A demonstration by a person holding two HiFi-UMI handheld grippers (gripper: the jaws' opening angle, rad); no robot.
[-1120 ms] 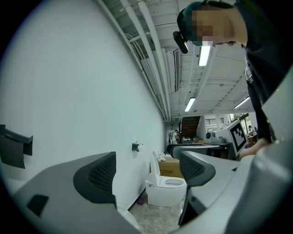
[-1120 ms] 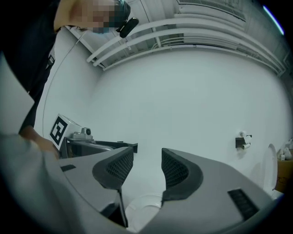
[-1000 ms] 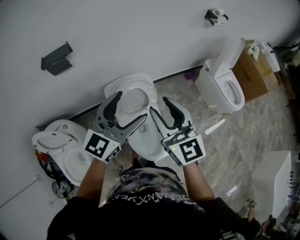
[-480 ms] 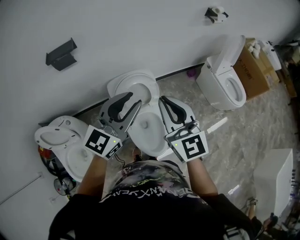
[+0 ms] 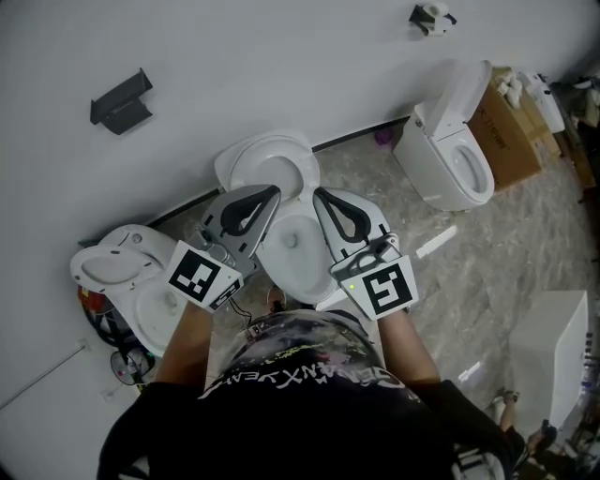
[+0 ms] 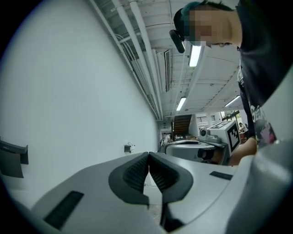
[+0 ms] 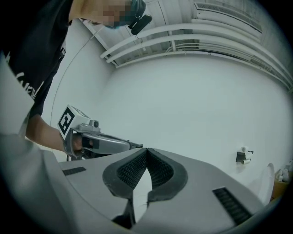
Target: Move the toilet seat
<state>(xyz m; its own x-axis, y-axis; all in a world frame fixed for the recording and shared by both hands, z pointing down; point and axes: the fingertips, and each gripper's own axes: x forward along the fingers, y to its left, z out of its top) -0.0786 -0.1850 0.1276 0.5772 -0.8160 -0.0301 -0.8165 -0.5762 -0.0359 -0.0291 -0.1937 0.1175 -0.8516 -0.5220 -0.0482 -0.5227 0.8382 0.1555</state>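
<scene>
In the head view a white toilet stands against the wall, its seat and lid raised upright above the open bowl. My left gripper hovers over the bowl's left side and my right gripper over its right side, both just short of the raised seat. Both sets of jaws have just been closing and are now shut with nothing between them. The left gripper view shows the left gripper with pads pressed together before the bare wall. In the right gripper view the right gripper is likewise shut and empty.
A second toilet stands to the left and a third to the right, next to a cardboard box. A black bracket and a paper holder hang on the wall. A white cabinet stands at right.
Both grippers went from open to shut, with nothing caught between the jaws. They drew back slightly from the raised seat, and the bowl now shows between them.
</scene>
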